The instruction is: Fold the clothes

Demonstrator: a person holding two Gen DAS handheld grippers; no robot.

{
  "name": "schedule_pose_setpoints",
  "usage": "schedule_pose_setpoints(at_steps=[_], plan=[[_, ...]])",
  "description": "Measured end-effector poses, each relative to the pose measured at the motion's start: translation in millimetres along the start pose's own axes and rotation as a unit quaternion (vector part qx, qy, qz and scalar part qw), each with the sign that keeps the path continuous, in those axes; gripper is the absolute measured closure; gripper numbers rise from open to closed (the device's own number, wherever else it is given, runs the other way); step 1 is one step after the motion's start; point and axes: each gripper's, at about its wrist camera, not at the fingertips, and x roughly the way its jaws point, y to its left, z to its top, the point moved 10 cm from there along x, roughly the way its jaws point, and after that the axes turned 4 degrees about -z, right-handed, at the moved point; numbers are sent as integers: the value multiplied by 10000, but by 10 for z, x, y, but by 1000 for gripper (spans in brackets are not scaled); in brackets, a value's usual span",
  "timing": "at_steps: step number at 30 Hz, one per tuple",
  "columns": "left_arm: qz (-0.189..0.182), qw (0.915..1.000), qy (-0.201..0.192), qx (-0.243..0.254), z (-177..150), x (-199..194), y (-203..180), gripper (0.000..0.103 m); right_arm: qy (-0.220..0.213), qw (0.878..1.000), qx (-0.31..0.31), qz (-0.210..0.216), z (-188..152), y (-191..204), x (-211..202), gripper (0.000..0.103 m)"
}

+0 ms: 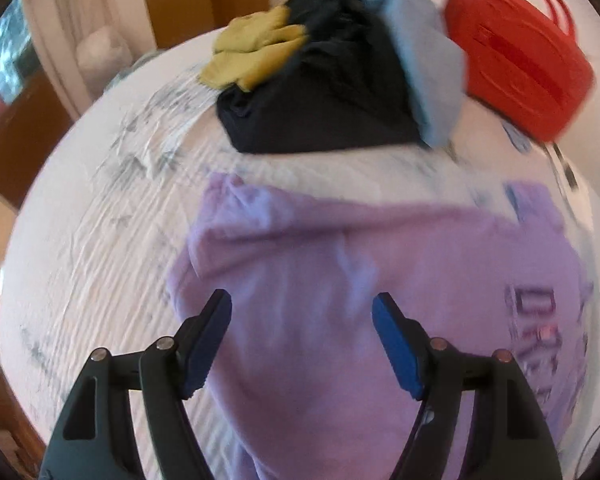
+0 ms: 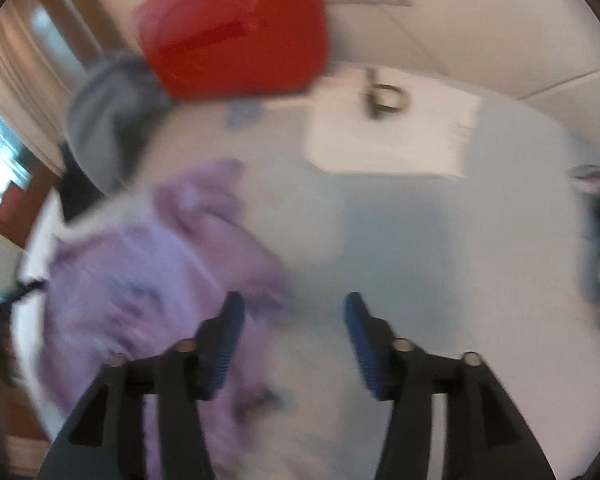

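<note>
Clothes pile (image 1: pixel 324 76), red basket (image 1: pixel 516 52) beyond lilac shirt (image 1: pixel 340 280); left tool (image 1: pixel 302 312), right tool (image 2: pixel 294 312) agape, empty.

We list two hand-held grippers. Left gripper (image 1: pixel 302 320): black plastic linkage arms with slotted cut-outs, round metal pivot pins at the joints, two blue ribbed finger pads (image 1: pixel 206 350). Right gripper (image 2: pixel 294 322): the same build, with black arms, silver pins and blue ridged pads (image 2: pixel 364 354), though blurred.
</note>
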Motion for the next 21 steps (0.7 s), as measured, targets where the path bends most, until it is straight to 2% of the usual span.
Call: schedule_pose_setpoints(at_steps=[1,4,8,10,12,13,14,15,16,17,18,20,21], plan=[[36,10000,38,-34,38,69,52,30,0,9999,22,109,92,115,61,30],[212,9997,135,-32,139,269,201,30,14,9993,32,360,375,446,257,20],[309,9994,119,128,204,377,241,30,130,9991,-293,262,697,751,625,16],[320,9992,92,229,246,415,232,30,198,9987,-460,134,788,858,817,10],[331,9989,65,330,289,454,223,30,291,9976,-629,5,856,954,1001,8],[336,9987,52,380,310,473,218,33,383,9967,-714,-59,849,983,1081,9],[342,9985,38,431,331,492,213,41,429,9953,-847,-164,835,1016,1133,13],[319,9983,32,496,354,499,198,72,418,9932,-1038,-322,816,1056,1149,43],[298,9979,13,576,393,482,170,85,406,9904,-1228,-479,798,1097,1163,78],[332,9975,-93,611,466,443,166,85,346,9883,-1349,-615,804,1118,1153,84],[386,9971,-272,595,558,390,187,85,223,9875,-1383,-725,840,1117,1112,86],[493,9952,-630,562,742,279,228,85,-86,9874,-1157,-1075,978,978,992,86],[474,9950,-703,521,801,230,247,85,-238,9877,-911,-1248,1058,867,914,78]])
